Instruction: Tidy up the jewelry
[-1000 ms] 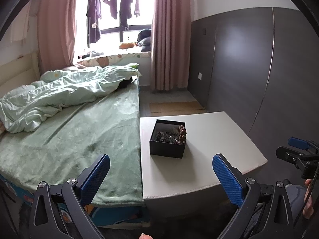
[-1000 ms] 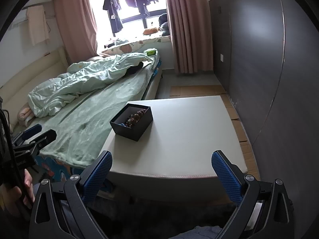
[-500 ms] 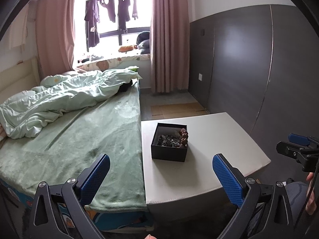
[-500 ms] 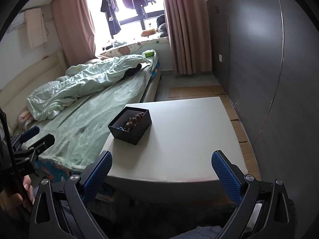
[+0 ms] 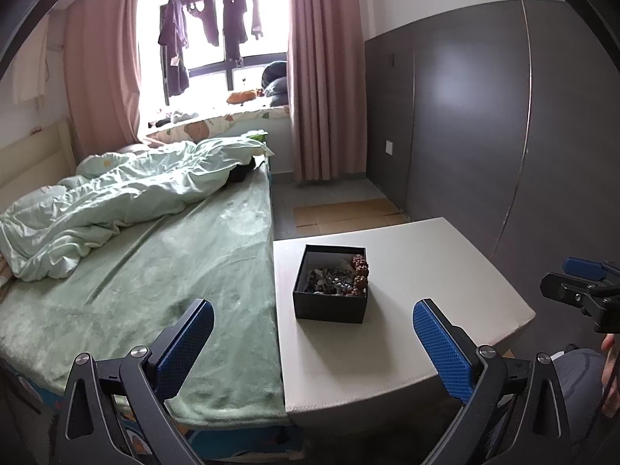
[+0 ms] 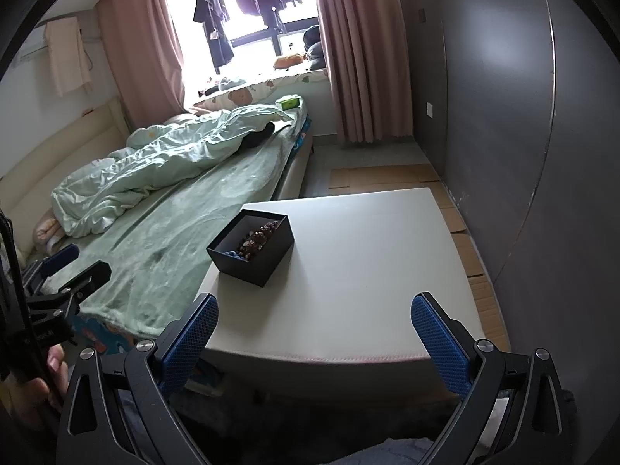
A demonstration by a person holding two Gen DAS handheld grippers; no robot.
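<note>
Both grippers spread wide and empty, held short of the table; jewelry in the box.

Left gripper [image 5: 313, 345]: blue pads far apart, nothing between them, near edge of the white table [image 5: 426, 271]. Right gripper [image 6: 314, 339]: same, wide apart, holding nothing. Black open box [image 5: 329, 290] sits on the table's left part, close to the bed [image 5: 155, 271] side. Beads [image 5: 359, 271] and mixed small pieces lie inside; individual items too small to tell.

Individual jewelry pieces [image 5: 336, 279] inside black box [image 5: 329, 309] too small to distinguish.
</note>
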